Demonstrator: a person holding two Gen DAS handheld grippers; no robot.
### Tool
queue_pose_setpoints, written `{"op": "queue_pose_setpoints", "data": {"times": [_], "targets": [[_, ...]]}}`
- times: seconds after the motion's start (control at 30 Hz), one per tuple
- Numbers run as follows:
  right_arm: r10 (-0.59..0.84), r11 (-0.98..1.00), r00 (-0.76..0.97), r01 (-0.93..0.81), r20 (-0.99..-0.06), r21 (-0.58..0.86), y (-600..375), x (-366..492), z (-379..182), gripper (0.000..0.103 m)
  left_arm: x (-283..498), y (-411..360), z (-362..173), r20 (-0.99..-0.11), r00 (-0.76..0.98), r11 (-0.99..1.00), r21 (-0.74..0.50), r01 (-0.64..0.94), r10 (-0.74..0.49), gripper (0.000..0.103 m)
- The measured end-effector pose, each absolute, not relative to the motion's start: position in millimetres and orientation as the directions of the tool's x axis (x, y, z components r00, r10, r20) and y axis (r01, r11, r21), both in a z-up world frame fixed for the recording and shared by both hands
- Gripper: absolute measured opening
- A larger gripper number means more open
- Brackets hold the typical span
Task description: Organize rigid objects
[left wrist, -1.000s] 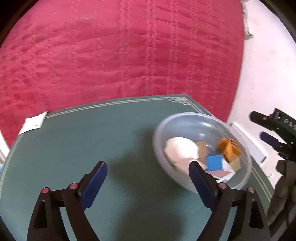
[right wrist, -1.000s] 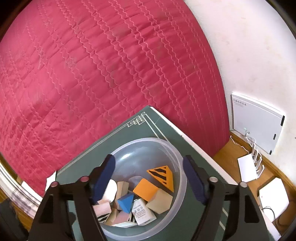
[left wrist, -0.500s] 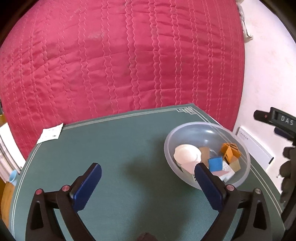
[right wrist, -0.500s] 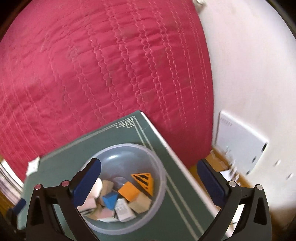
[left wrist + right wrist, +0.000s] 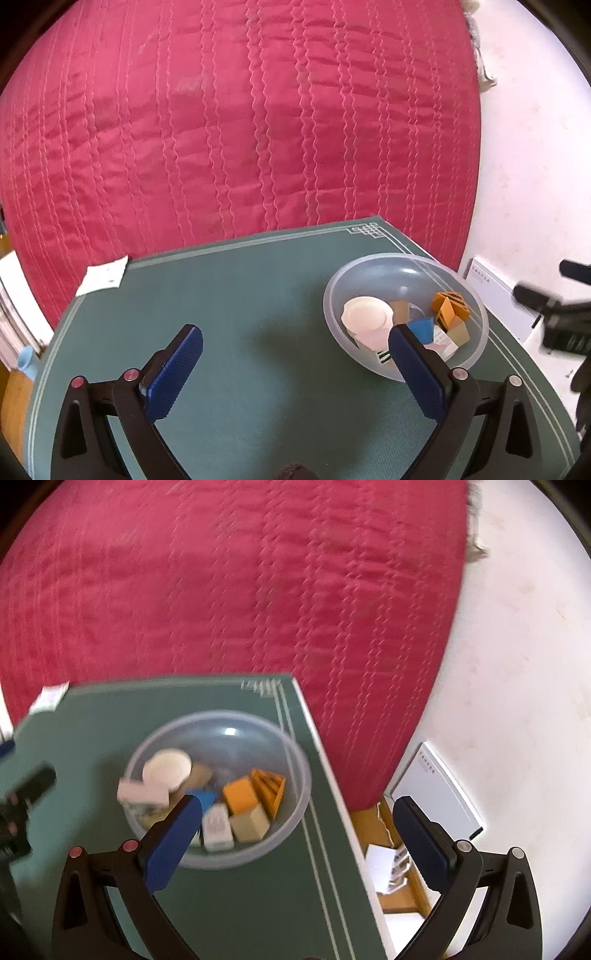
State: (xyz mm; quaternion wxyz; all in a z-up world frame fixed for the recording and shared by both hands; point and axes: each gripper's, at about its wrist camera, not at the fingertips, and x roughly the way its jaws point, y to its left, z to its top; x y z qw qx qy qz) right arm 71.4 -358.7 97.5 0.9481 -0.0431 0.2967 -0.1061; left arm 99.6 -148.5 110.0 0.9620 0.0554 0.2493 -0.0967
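Looks to me like this one is pretty much wrapped up. Every loose piece I can spot is already sitting in the clear plastic bowl (image 5: 405, 275), and the green table mat (image 5: 240, 317) around it has nothing left to sort, just a white paper slip (image 5: 103, 277) hanging off its far left edge. So my read is that all that's left is backing off, unless something is hiding outside both views.

The bowl sits near the mat's far right corner. Inside it:
- a round white lid-like disc (image 5: 367, 314) on the left side, lying on a pale pinkish block
- an orange striped triangular block (image 5: 448, 300) toward the right
- a plain orange block (image 5: 242, 795) next to it
- a blue wedge (image 5: 421, 326) near the middle
- a tan wooden cube (image 5: 250, 823) and a small white printed box (image 5: 218, 827) at the near side

They're jumbled together, touching and leaning on each other.

Left gripper (image 5: 295, 373) is spread wide with nothing between the pads, hovering over bare mat just left of the bowl. Right gripper (image 5: 295, 843) is also wide apart and empty, hanging over the mat's right edge with the bowl behind its left finger. The right view is motion-blurred, so I wouldn't trust fine detail there.
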Motion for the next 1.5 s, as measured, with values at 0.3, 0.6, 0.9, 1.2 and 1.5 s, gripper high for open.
{"op": "queue_pose_setpoints", "data": {"times": [0.3,0.6,0.9,1.2,1.5], "targets": [[-0.213,0.976,0.801,0.149,-0.560,-0.158,-348,65,94,0.103,85,-155,119,-0.440,0.885,0.969,0.108,0.223,-0.154,0.102],[-0.217,0.972,0.794,0.122,-0.568,-0.201,-341,62,91,0.103,85,-157,119,-0.441,0.884,0.967,0.117,0.226,-0.153,0.102],[-0.235,0.964,0.790,0.114,-0.567,-0.241,-336,59,87,0.103,81,-161,116,-0.441,0.884,0.959,0.144,0.243,-0.158,0.102],[-0.233,0.964,0.778,0.107,-0.583,-0.243,-338,63,82,0.103,82,-164,112,-0.452,0.881,0.958,0.161,0.236,-0.141,0.102],[-0.219,0.968,0.776,0.098,-0.592,-0.230,-338,65,80,0.103,82,-167,107,-0.458,0.878,0.953,0.180,0.243,-0.138,0.102]]}}
